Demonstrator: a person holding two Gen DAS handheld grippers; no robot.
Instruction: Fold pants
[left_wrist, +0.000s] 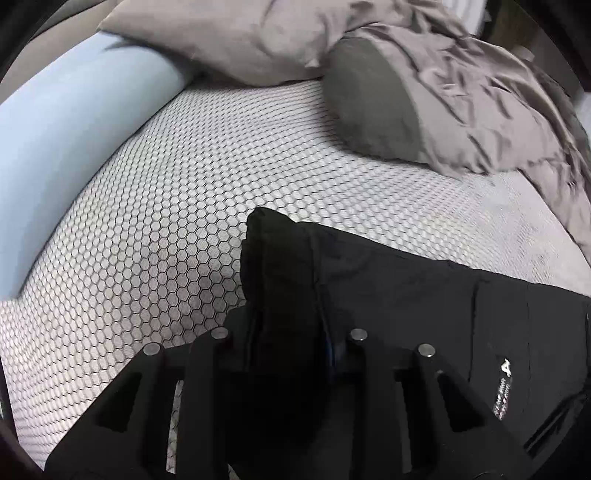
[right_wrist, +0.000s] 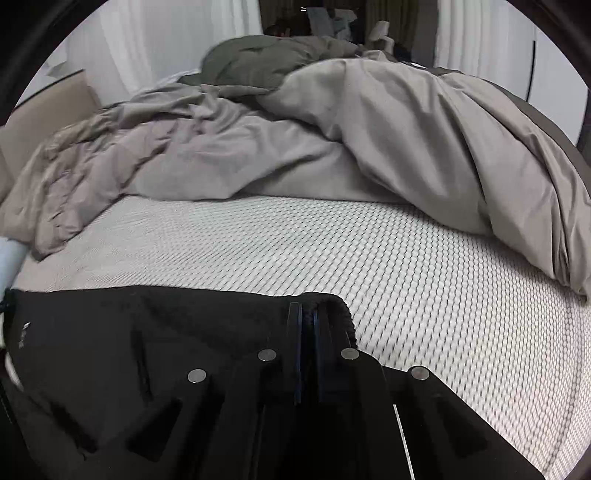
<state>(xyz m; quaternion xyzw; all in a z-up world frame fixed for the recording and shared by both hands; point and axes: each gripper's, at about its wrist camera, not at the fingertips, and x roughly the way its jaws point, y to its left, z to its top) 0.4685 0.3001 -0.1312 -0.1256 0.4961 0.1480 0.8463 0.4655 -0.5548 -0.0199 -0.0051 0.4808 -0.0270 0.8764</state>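
We see a bed with a white honeycomb-patterned mattress cover (left_wrist: 155, 206) filling the middle of both views. A taupe pillow (left_wrist: 207, 37) lies at upper left in the left view, and a rumpled grey-beige duvet (right_wrist: 369, 147) is heaped across the right view, with white curtains (right_wrist: 159, 40) hanging behind it.

Each wrist view looks steeply down along its own fingers, close above the bed (left_wrist: 155, 206). Both share the black pants (right_wrist: 155, 332) and the duvet (right_wrist: 369, 147) beyond the fingertips.
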